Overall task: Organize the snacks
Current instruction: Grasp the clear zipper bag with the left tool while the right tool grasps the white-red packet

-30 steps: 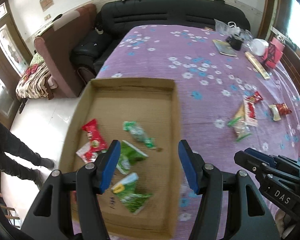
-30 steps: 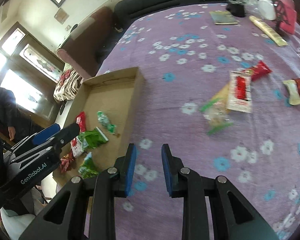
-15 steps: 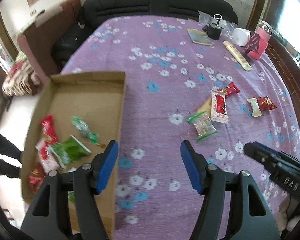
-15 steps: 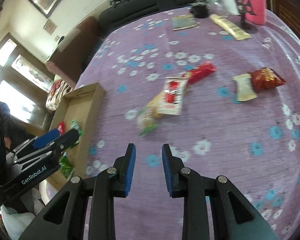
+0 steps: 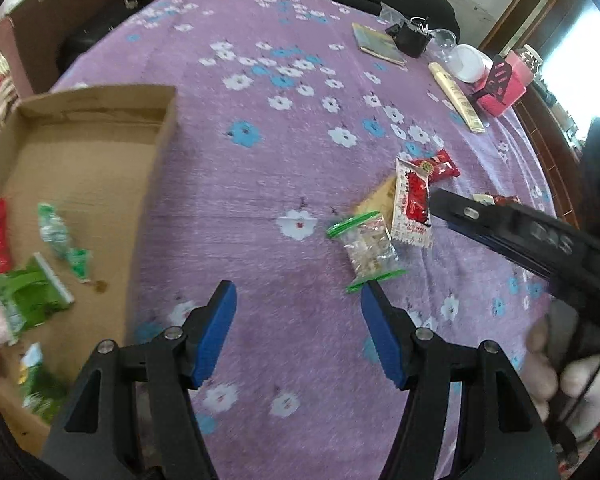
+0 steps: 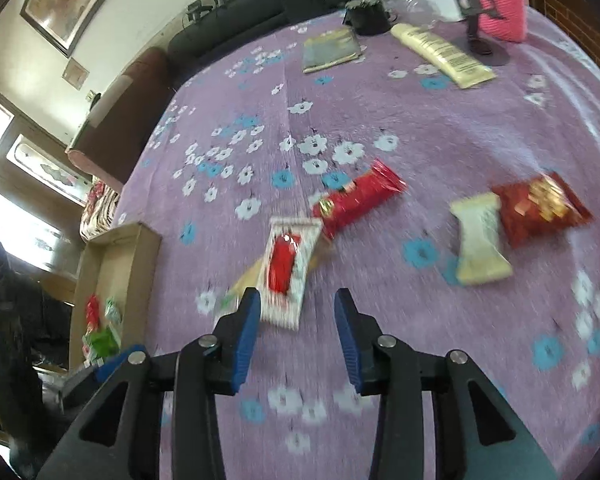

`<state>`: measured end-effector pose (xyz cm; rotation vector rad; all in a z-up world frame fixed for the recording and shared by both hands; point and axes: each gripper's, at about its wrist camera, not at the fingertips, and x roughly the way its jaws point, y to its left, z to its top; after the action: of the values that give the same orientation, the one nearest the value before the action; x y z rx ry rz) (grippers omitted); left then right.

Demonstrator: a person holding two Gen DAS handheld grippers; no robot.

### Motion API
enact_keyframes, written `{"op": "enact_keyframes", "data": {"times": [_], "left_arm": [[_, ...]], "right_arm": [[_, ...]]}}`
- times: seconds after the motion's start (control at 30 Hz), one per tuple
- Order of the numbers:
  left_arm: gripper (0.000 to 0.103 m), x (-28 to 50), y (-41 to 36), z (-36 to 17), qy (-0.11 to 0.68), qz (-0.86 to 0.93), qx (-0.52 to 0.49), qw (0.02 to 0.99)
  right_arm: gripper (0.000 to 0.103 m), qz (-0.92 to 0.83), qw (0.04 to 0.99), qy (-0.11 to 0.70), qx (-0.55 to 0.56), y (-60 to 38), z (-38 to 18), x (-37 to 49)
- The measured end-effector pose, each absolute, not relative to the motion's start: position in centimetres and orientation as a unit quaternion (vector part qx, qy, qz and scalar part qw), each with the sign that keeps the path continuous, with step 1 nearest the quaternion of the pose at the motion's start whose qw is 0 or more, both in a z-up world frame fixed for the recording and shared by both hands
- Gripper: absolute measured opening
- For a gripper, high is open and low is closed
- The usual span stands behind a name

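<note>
A shallow cardboard box lies at the left of the purple flowered cloth, with several green and red snack packets inside. Loose snacks lie on the cloth: a clear green-edged packet, a white-and-red packet, a long red packet, a cream packet and a red crinkled bag. My left gripper hovers open just short of the clear packet. My right gripper is opening over bare cloth, its left finger beside the white-and-red packet; nothing is held.
At the far end stand a pink container, a white tub, a long cream tube, a booklet and a small black pot. A dark sofa and a brown chair border the table.
Both grippers have swung right, away from the box and toward the loose snacks, and come lower. The right gripper's jaws have widened. Neither has taken anything.
</note>
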<state>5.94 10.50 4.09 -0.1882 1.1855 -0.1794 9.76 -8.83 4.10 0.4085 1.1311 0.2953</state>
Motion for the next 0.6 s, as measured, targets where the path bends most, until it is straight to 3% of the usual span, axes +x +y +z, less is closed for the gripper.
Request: {"op": "enact_keyframes", "data": {"times": [0.23, 0.33, 0.6], "left_arm": [[0.066, 8.1, 9.1, 2.8, 0.556, -0.102, -0.088, 0.820], [0.066, 8.8, 8.0, 2.5, 0.553, -0.109, -0.073, 0.823], [0.064, 9.3, 5.0, 1.8, 0.537, -0.118, -0.007, 0.835]], "right_arm": [[0.035, 0.133, 0.806, 0.553, 0.163, -6.8, 2.6, 12.0], [0.009, 0.142, 0.802, 0.557, 0.163, -6.9, 2.7, 11.8], [0.009, 0.143, 0.805, 0.550, 0.169, -9.5, 3.5, 9.4]]}}
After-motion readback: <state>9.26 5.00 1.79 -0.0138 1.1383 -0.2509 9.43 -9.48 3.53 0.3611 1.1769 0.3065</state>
